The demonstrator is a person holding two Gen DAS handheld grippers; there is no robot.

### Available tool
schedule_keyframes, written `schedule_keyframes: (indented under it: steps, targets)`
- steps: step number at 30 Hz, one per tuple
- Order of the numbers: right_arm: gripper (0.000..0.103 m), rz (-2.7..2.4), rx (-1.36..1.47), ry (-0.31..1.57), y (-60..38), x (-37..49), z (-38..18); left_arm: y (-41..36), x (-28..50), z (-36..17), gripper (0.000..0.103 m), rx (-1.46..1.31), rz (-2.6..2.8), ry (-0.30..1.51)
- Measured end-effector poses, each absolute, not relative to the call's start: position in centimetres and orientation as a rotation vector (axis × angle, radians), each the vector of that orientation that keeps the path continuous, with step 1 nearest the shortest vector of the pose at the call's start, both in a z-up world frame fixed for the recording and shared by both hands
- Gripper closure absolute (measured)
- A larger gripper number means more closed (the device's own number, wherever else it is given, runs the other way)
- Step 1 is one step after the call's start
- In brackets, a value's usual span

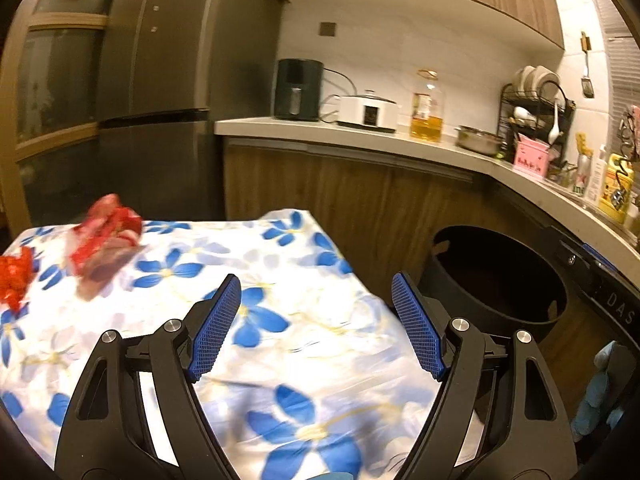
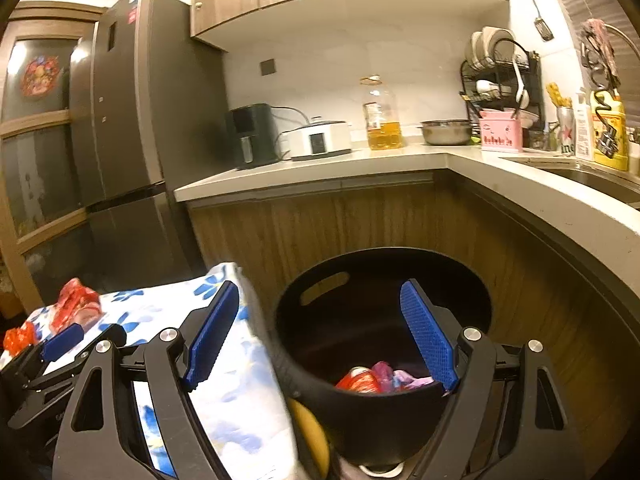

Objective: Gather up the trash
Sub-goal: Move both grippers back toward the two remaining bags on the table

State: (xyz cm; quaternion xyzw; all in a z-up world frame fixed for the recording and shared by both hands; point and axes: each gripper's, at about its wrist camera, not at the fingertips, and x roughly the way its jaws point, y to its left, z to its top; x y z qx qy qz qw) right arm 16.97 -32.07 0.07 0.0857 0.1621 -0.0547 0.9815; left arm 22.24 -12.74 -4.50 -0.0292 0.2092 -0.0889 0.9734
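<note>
A red and pink crumpled wrapper (image 1: pixel 105 236) lies at the far left of the table with the blue-flowered cloth (image 1: pixel 280 344). A second red wrapper (image 1: pixel 15 280) lies at the left edge. My left gripper (image 1: pixel 316 320) is open and empty above the cloth, well to the right of both wrappers. A black round bin (image 2: pixel 372 360) stands on the floor beside the table. It holds red and pink trash (image 2: pixel 376 378). My right gripper (image 2: pixel 320 336) is open and empty above the bin. Both wrappers (image 2: pixel 76 308) also show in the right wrist view.
A wooden cabinet with a pale counter (image 2: pixel 320 168) runs behind the bin and bends to the right. On it stand an air fryer (image 2: pixel 252 136), a cooker, an oil bottle (image 2: pixel 380 120), a steel bowl and a dish rack. A tall fridge (image 1: pixel 160 92) stands at the left.
</note>
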Motion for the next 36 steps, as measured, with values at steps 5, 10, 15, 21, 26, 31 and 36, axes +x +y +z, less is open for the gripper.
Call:
schedule_keyframes:
  steps: [5,10,15,21,26,31,36]
  targets:
    - [0.022,-0.065,0.159,0.333,-29.4,16.5,-0.1,-10.3,20.7,-4.7,0.027,-0.071,-0.132,0.419]
    - [0.022,-0.014,0.152,0.337,-26.6,16.2,0.0,-7.4,19.4,-4.8,0.027,-0.084,-0.078,0.421]
    - [0.022,0.049,0.143,0.344,-23.2,16.4,-0.1,-3.6,18.5,-4.9,0.027,-0.096,0.005,0.42]
    - [0.022,0.132,0.125,0.354,-18.5,17.3,-0.2,2.4,17.8,-5.3,0.027,-0.096,0.147,0.409]
    - [0.022,0.194,0.122,0.351,-15.0,17.9,-0.3,7.8,17.8,-5.5,0.027,-0.109,0.273,0.39]
    - [0.022,0.245,0.114,0.355,-11.6,18.6,-0.4,12.4,18.2,-5.2,0.027,-0.115,0.382,0.367]
    - [0.022,0.274,0.118,0.353,-9.1,19.6,-0.3,15.7,18.9,-5.2,0.027,-0.128,0.449,0.366]
